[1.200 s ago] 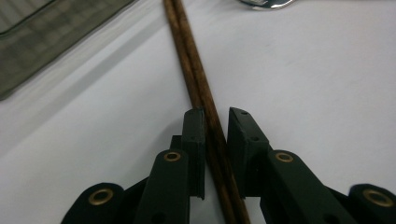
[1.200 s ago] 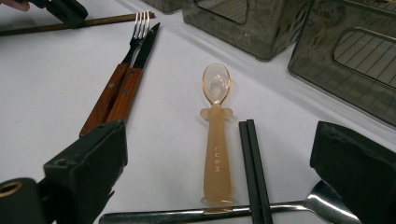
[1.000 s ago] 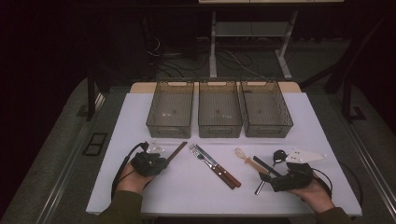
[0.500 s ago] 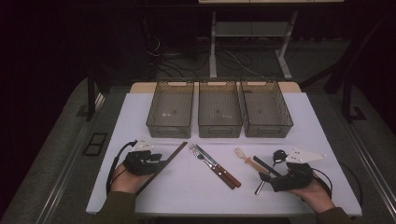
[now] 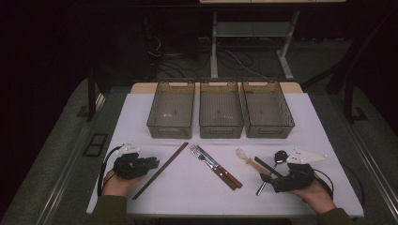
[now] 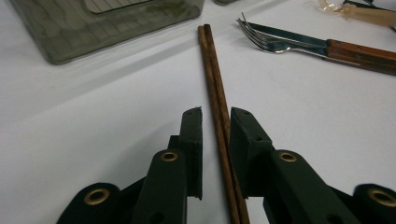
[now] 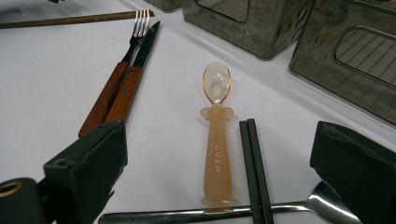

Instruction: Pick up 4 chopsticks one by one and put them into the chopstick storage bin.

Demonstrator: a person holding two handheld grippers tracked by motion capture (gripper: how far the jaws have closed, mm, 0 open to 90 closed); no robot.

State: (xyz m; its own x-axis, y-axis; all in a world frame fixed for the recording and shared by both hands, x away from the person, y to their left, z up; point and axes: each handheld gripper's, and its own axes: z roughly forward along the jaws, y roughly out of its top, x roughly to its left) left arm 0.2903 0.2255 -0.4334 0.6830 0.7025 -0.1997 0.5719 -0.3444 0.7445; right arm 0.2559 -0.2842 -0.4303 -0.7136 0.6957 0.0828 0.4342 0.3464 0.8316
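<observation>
Wooden chopsticks point(image 6: 215, 93): between left tool point(image 6: 215, 140), jaws just closing, narrow gap remains, ready for lifting. Right tool point(image 7: 219, 186) wide open, empty, at 5 o'clock.

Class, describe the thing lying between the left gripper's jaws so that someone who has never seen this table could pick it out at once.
Start at the three smoky plastic bins lined up at the far edge of the white table. In front of the leftmost bin lies a pair of brown wooden chopsticks, running diagonally. Unlike the black chopsticks farther right, these are reddish-brown and long.
</observation>
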